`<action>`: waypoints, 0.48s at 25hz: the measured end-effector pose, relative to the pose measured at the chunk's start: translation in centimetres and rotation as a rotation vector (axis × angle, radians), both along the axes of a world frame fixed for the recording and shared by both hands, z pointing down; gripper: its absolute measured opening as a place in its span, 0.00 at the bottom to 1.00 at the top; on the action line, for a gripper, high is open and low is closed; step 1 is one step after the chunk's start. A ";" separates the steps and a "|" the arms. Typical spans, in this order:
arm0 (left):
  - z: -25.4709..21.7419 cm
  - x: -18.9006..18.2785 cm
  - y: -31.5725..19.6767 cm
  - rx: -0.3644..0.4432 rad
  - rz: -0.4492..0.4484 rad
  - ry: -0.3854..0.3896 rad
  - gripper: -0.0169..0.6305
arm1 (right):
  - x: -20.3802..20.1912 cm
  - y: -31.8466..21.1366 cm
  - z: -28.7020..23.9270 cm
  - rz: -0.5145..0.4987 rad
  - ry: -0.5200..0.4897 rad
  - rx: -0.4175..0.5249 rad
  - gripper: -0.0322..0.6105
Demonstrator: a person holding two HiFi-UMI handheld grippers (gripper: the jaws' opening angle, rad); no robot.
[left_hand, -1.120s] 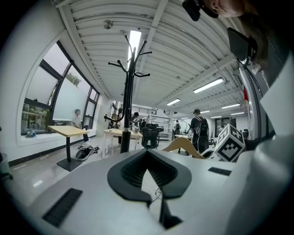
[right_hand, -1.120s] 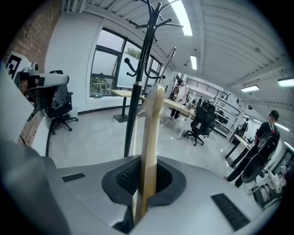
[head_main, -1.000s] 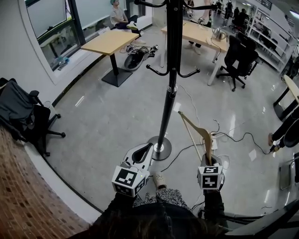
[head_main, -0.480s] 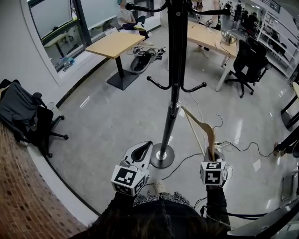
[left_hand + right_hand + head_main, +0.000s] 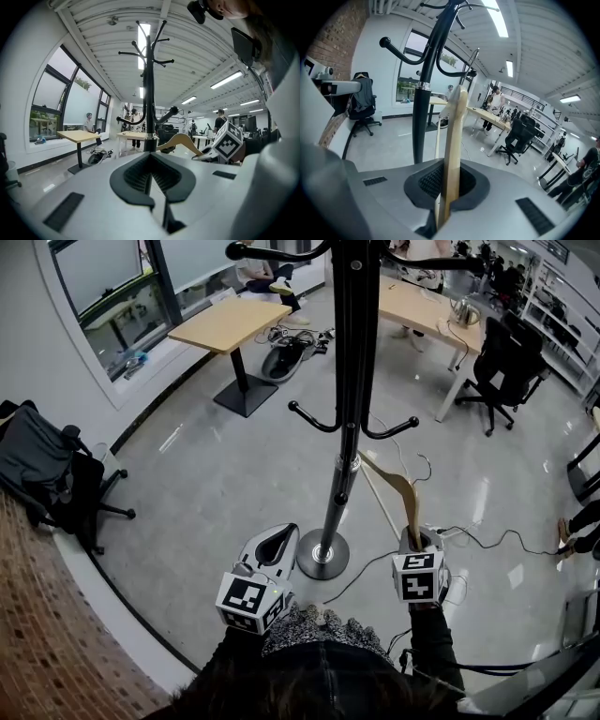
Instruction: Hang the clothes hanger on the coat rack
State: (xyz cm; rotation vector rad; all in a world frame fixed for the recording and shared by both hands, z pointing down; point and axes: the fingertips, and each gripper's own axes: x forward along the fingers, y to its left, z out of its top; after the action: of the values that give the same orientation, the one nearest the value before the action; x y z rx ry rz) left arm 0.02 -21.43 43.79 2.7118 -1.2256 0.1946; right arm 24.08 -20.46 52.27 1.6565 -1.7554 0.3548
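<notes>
The right gripper (image 5: 412, 540) (image 5: 444, 190) is clamped on the hanger (image 5: 397, 487) (image 5: 454, 136): its jaws press both sides of the pale wooden arm, which stands up between them. The hanger rises from the gripper and slants up-left toward the rack (image 5: 341, 427) (image 5: 423, 89), its upper end just beside the pole and below the right lower hook (image 5: 395, 431). Its metal hook shows only in the right gripper view, near the rack's hooks; it is not hung on any of them. The left lower hook (image 5: 309, 418) juts out on the pole's far side. The left gripper (image 5: 278, 542) (image 5: 151, 180) has its jaws together on nothing and hovers near the rack's base (image 5: 323, 560), pointing at the pole.

Cables (image 5: 473, 526) trail over the floor right of the base. A wooden table (image 5: 230, 322) stands well behind the rack, one chair (image 5: 49, 465) sits at the left wall and another (image 5: 502, 352) at the far right.

Against half a second ago, the right gripper has edged a little toward the pole with the same hold on the hanger, the left one sits slightly lower-left, and the rack looms larger in the head view.
</notes>
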 end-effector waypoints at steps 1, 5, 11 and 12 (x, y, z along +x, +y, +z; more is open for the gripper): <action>0.0 0.0 -0.2 0.000 -0.002 0.000 0.03 | -0.2 -0.5 -0.1 -0.008 0.000 0.000 0.06; -0.1 0.0 -1.2 -0.003 -0.018 0.001 0.04 | -0.8 -2.4 -0.7 -0.038 -0.003 0.007 0.06; -0.3 -0.1 -2.6 0.002 -0.040 0.001 0.04 | -1.6 -4.8 -1.0 -0.078 0.005 0.008 0.06; -0.3 -0.2 -2.7 0.001 -0.045 0.002 0.04 | -1.7 -5.1 -1.0 -0.084 0.007 0.006 0.06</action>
State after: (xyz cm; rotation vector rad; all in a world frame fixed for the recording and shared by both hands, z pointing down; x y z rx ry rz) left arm -0.21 -24.17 43.51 2.6814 -1.2847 0.1855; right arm 22.41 -25.56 51.30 1.5804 -1.8164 0.3047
